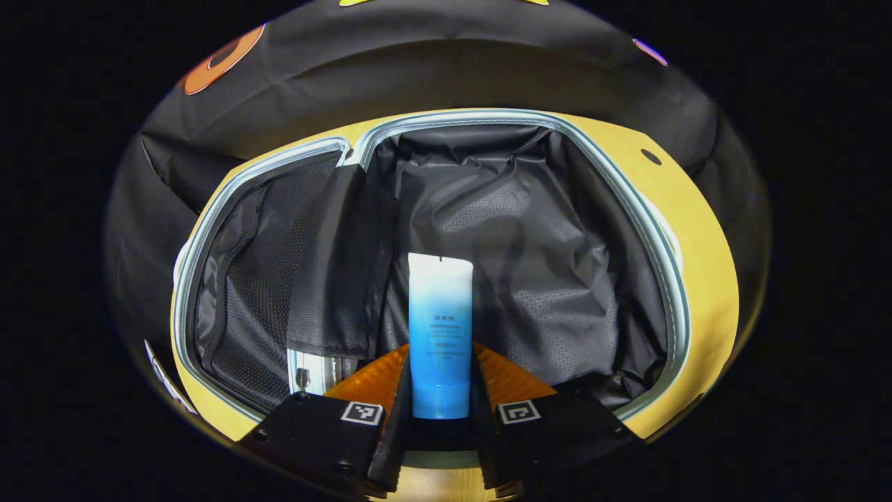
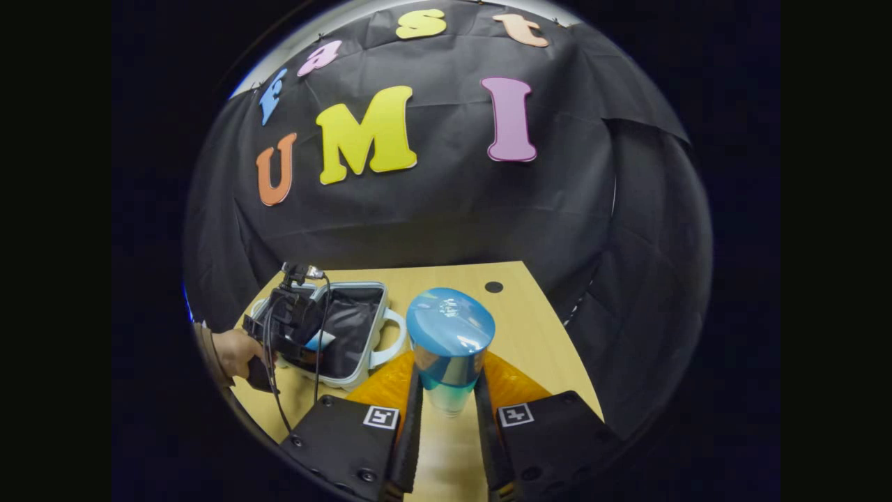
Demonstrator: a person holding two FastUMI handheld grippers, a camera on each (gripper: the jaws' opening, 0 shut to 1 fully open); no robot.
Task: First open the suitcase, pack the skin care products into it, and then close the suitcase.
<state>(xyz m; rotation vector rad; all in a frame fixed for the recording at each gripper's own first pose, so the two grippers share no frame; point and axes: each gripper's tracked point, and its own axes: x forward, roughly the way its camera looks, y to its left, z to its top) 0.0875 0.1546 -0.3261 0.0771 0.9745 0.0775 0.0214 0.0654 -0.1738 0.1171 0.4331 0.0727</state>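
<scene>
The left tool [image 1: 440,411] squeezes a blue tube [image 1: 440,335] and holds it over the open suitcase [image 1: 529,230] (black lining inside). The right tool [image 2: 449,411] grips a jar [image 2: 449,348] with a blue lid above the desk [image 2: 536,335]. The suitcase sits on the desk, near the jar.

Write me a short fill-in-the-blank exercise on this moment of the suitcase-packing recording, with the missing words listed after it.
1. The suitcase lies ____, its dark lining showing.
2. The left gripper holds a blue and white ____ above the suitcase's lining.
3. The right gripper is shut on a bottle whose cap is ____ in colour.
4. In the right gripper view, the suitcase stands on a wooden ____.

Missing words: open; tube; blue; table
</scene>
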